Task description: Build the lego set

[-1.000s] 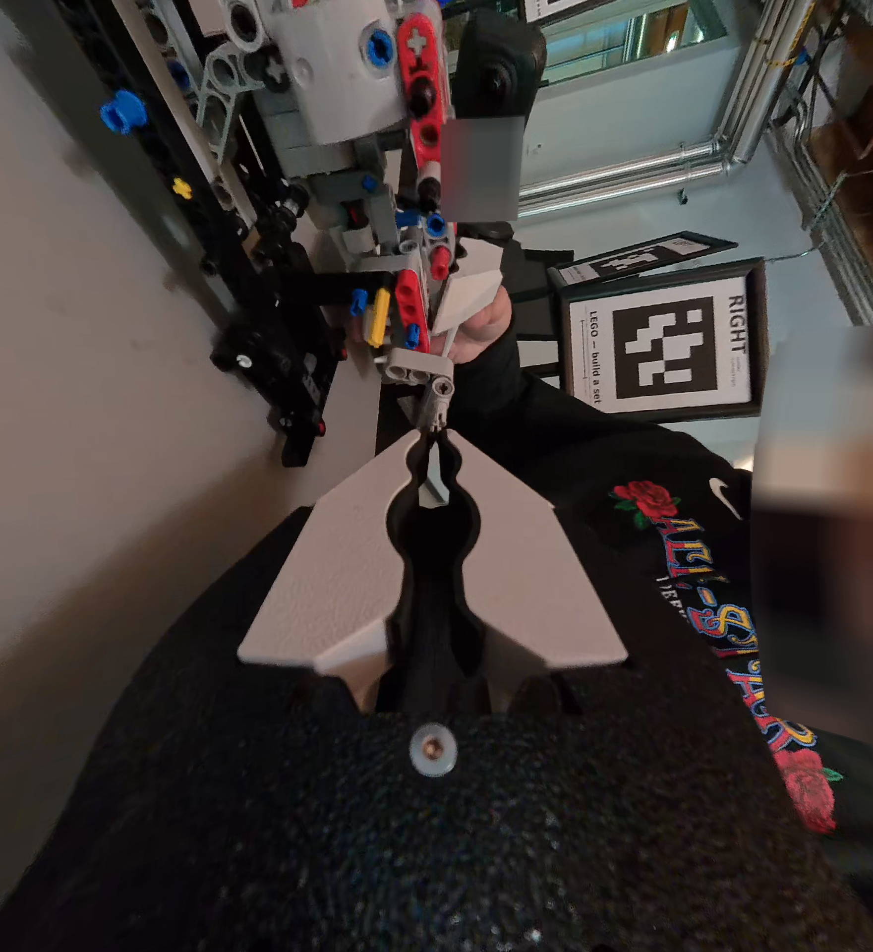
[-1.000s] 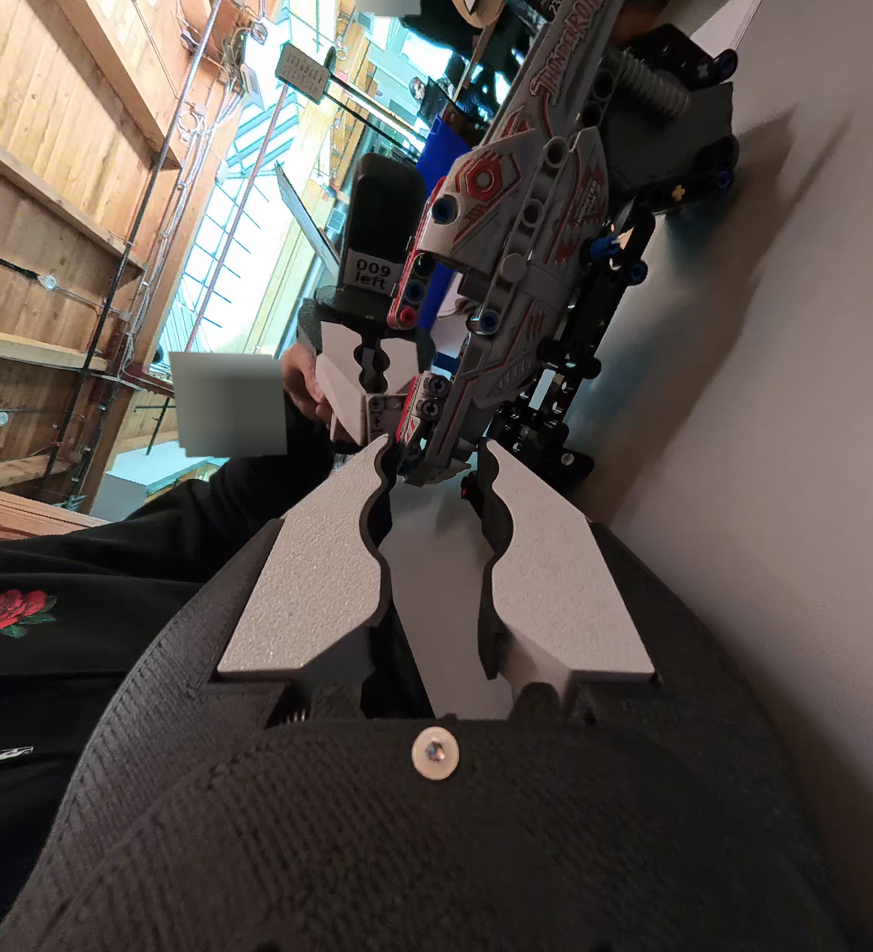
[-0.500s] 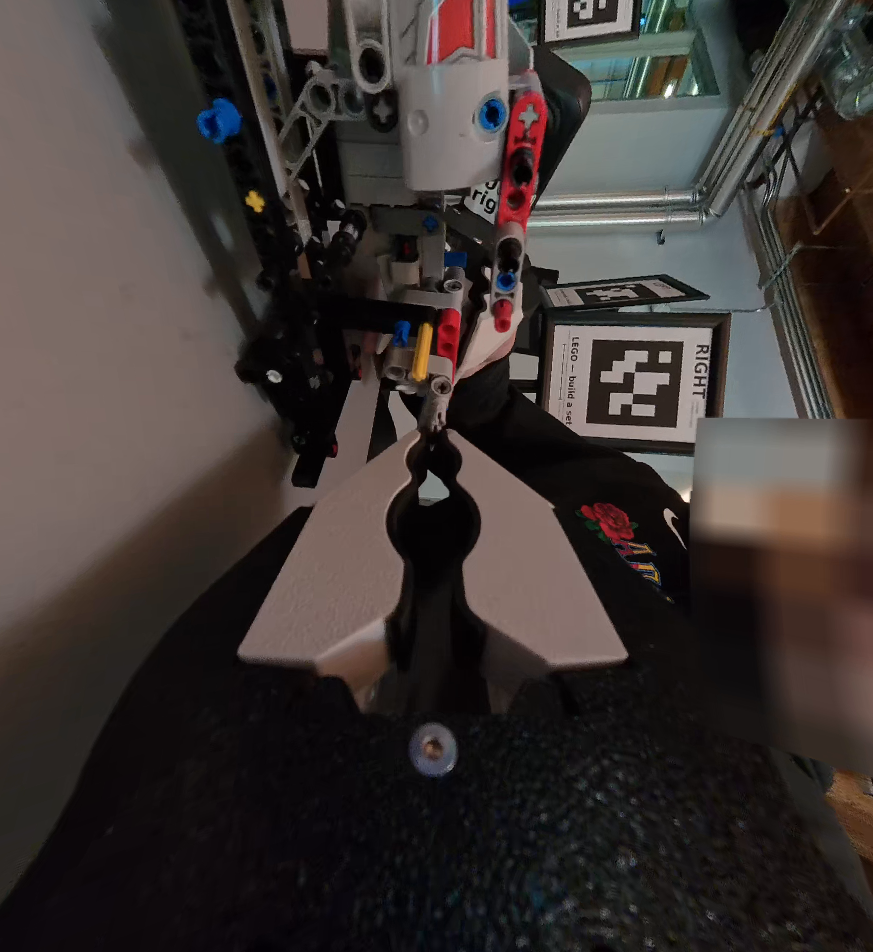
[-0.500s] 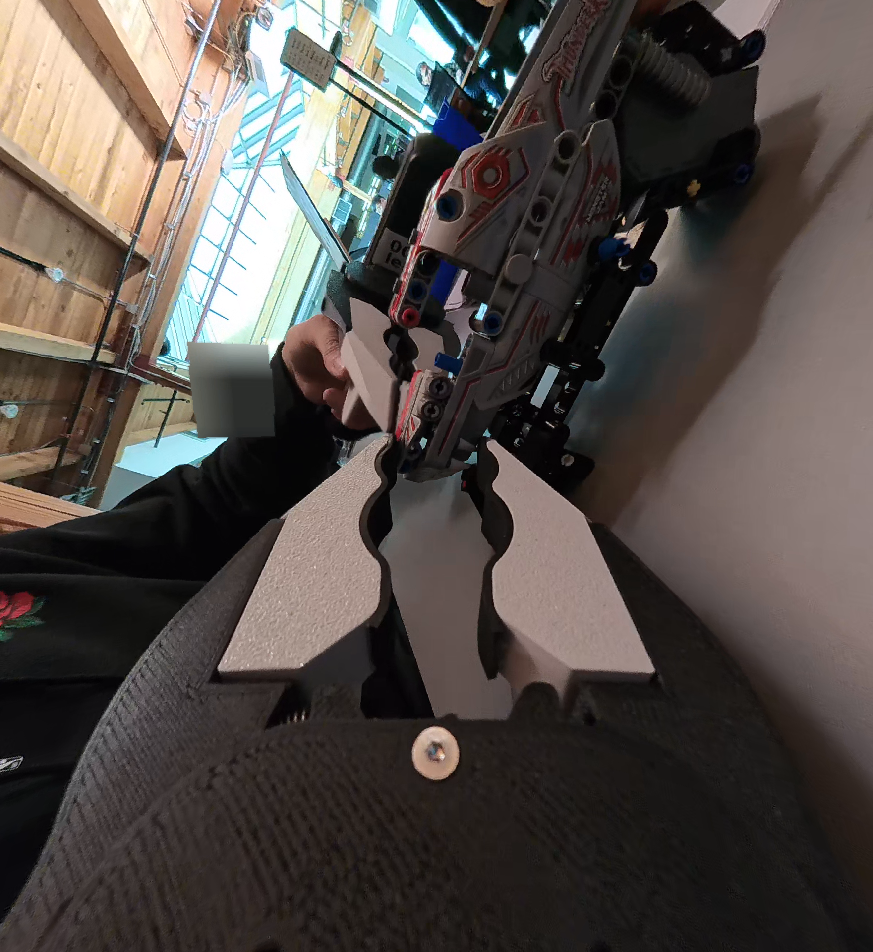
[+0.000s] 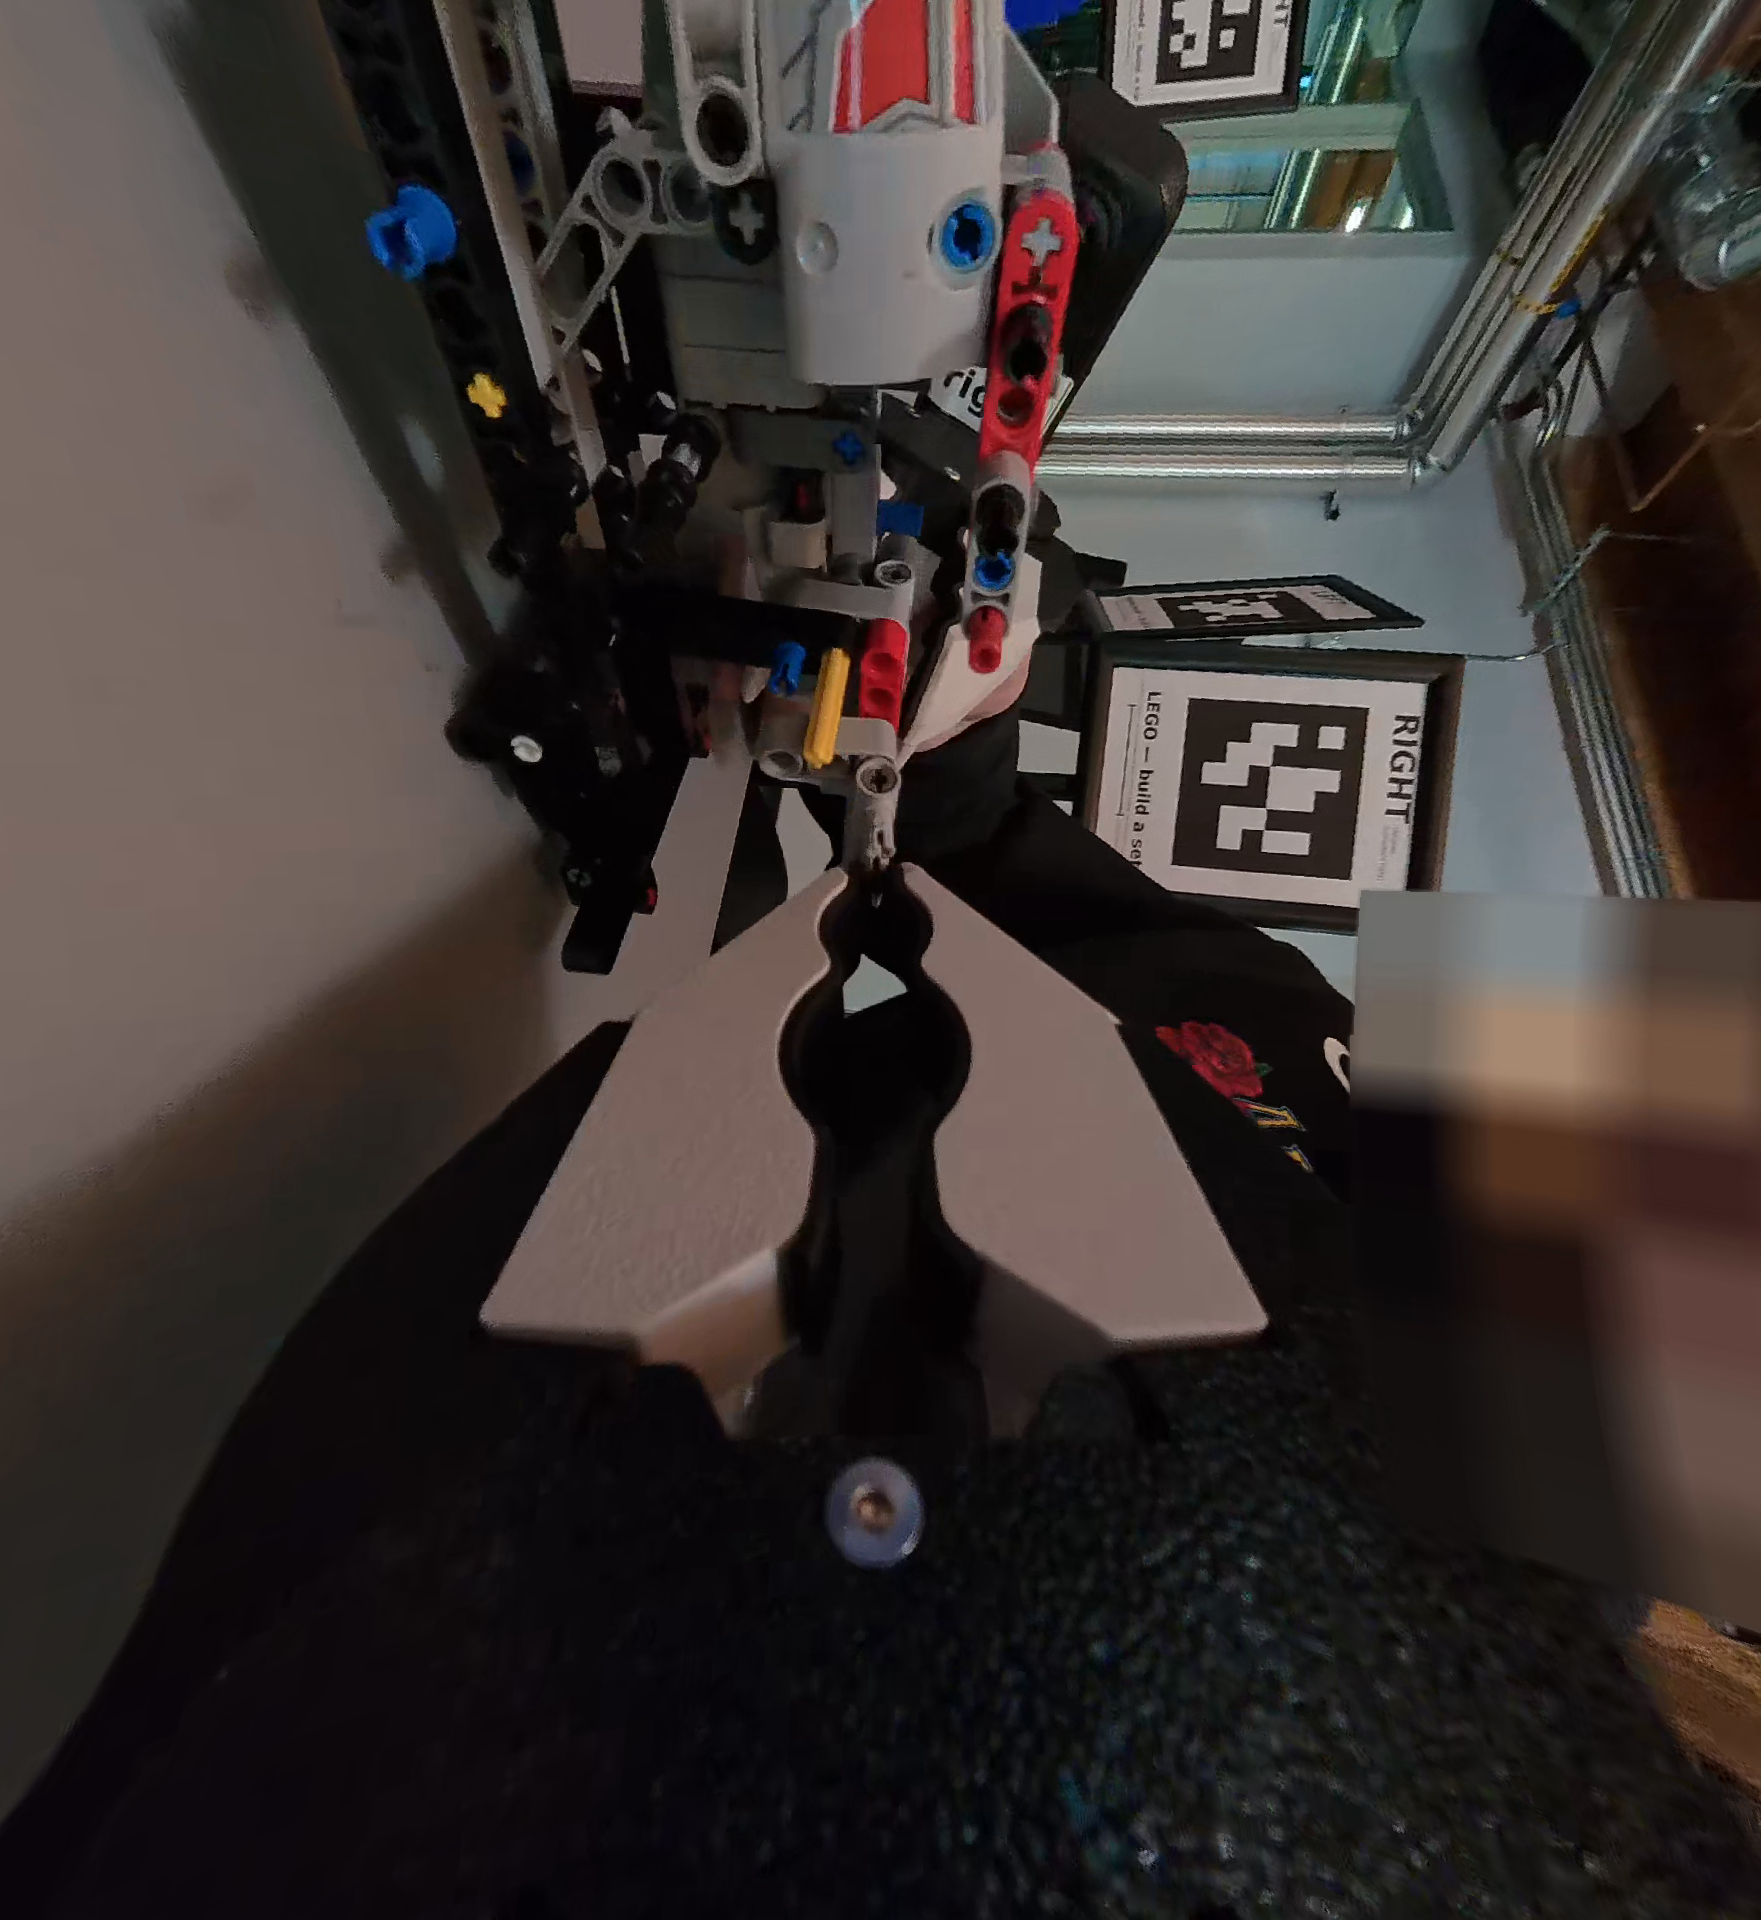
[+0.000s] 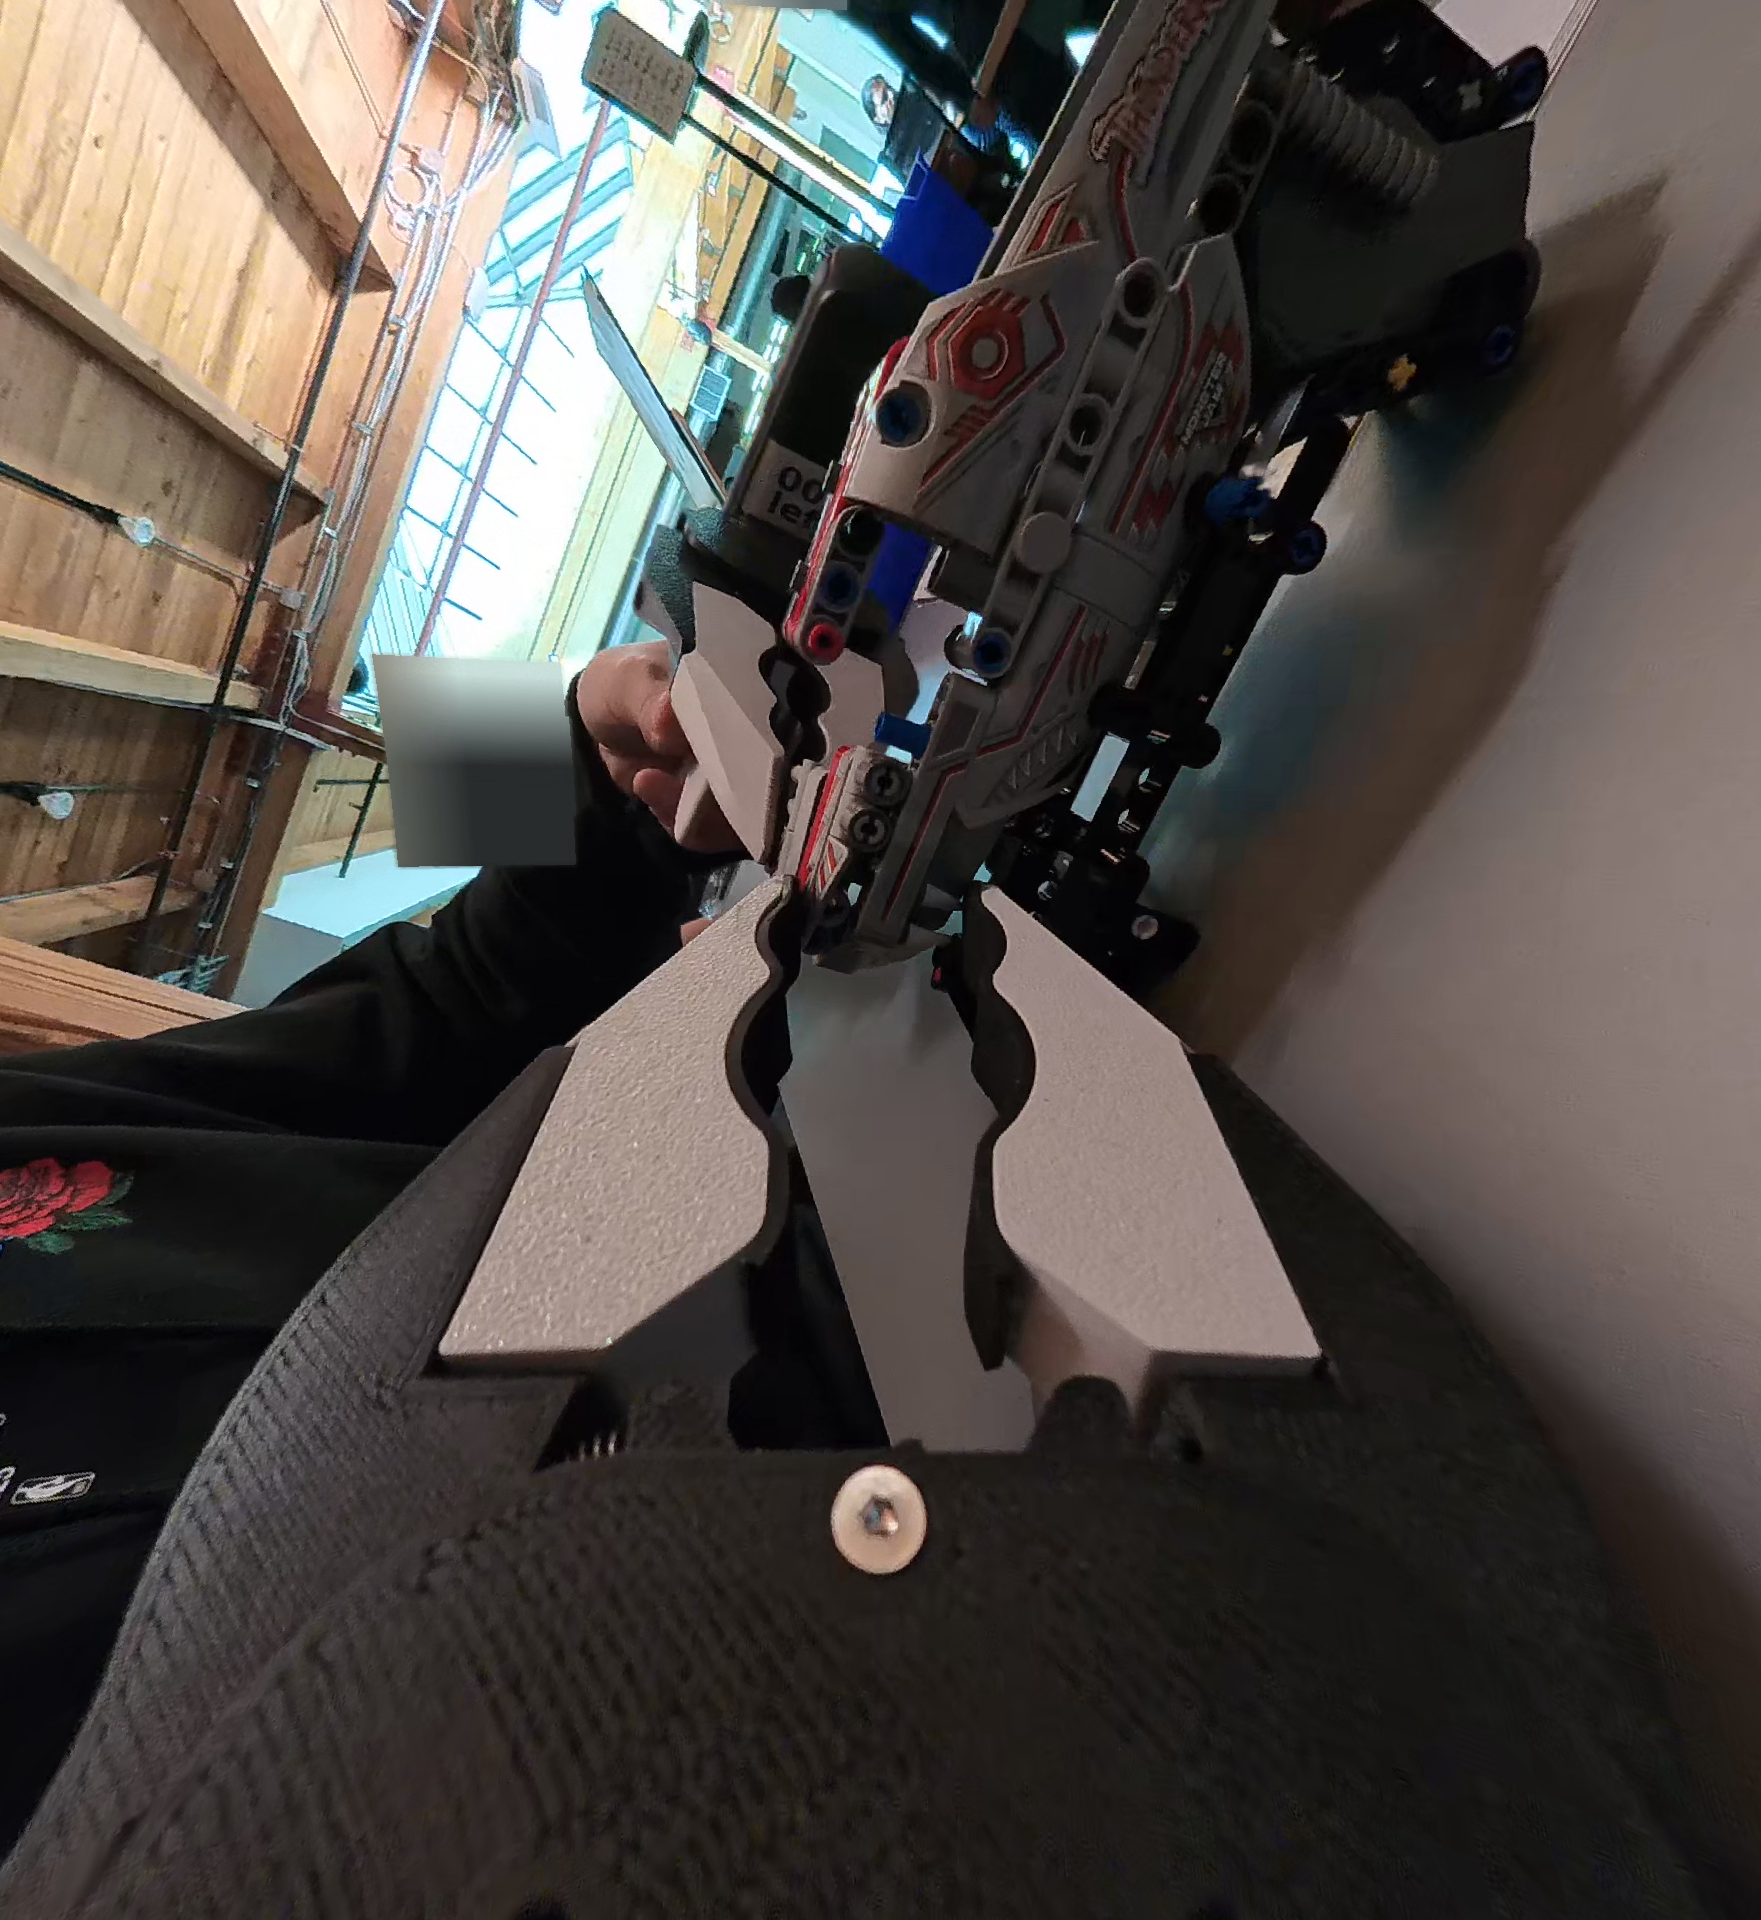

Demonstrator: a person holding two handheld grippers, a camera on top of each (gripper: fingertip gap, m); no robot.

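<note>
The grey, red and black lego model (image 5: 855, 260) stands tilted on the pale table. My left gripper (image 5: 874, 883) is shut on a small grey pin (image 5: 874, 816). The pin's far end touches the grey connector at the model's near end, beside a yellow axle (image 5: 826, 707). My right gripper (image 6: 881, 899) is shut on the model's (image 6: 1021, 499) lower end, which sits between its two fingertips. The left gripper also shows in the right wrist view (image 6: 782, 821), against the model's red‑striped nose. One white finger of the right gripper shows behind the model in the left wrist view (image 5: 959, 686).
The table surface (image 5: 128, 727) runs along the left of the left wrist view and along the right of the right wrist view (image 6: 1582, 831). Framed marker cards (image 5: 1271, 769) stand behind the model. A person's black sleeve (image 6: 440, 987) and a hand (image 6: 627, 717) are close by. The tips of one gripper are about 4 cm away from the tips of the other.
The left gripper with the pin has shifted and turned at the model's near end, staying shut. In the right wrist view it has come closer to the model's nose. The right gripper's hold is unchanged.
</note>
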